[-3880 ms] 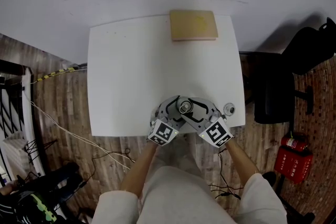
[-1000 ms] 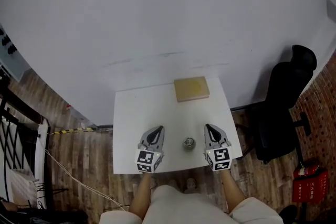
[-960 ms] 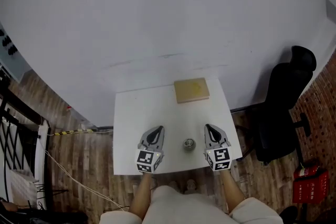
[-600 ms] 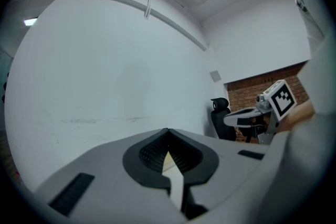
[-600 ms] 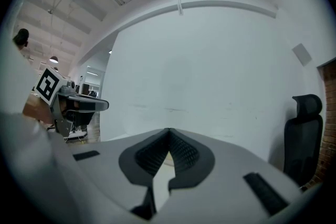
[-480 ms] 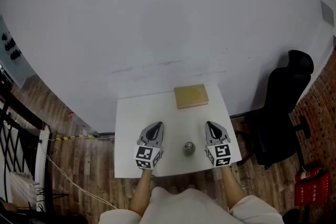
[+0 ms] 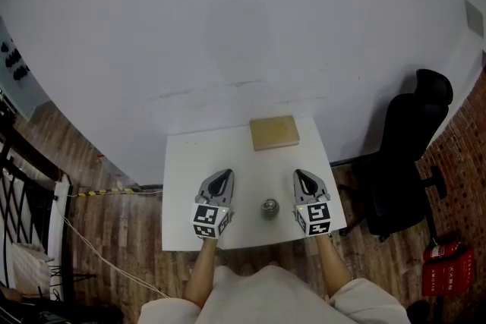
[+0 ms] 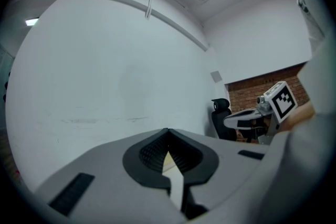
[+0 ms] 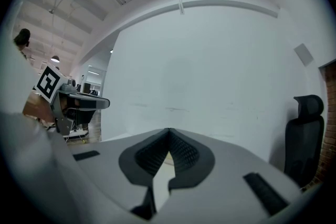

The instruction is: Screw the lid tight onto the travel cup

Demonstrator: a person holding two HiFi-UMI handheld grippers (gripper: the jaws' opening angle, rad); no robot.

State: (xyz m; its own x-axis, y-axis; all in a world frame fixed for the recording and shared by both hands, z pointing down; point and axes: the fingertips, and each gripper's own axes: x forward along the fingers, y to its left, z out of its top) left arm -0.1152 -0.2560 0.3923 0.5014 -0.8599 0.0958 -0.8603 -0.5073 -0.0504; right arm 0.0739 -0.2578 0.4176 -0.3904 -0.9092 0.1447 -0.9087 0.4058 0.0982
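Change: A few seconds ago both tools crowded the travel cup (image 7: pixel 270 208) at the table's near edge; now they have drawn back, one to each side, and the cup stands alone.
Left gripper (image 7: pixel 221 174): jaws pressed together on nothing, at the cup's 10 o'clock, near it but not touching.
Right gripper (image 7: pixel 301 173): jaws likewise closed and empty, at the cup's 2 o'clock, also clear of it.
Cup: upright on the white table (image 7: pixel 190 163), near the front edge, its silvery top facing the head camera; too small to tell how far the lid is seated.
Meaning: the release suggests the tightening is finished, or at least paused.
Surroundings: a tan board (image 7: pixel 274 133) at the cup's 12 o'clock by the far edge; a black office chair (image 7: pixel 414 140) off the table at 2 o'clock; a red fire extinguisher (image 7: pixel 444 269) at 4 o'clock.
In the way: nothing lies between either tool and the cup.
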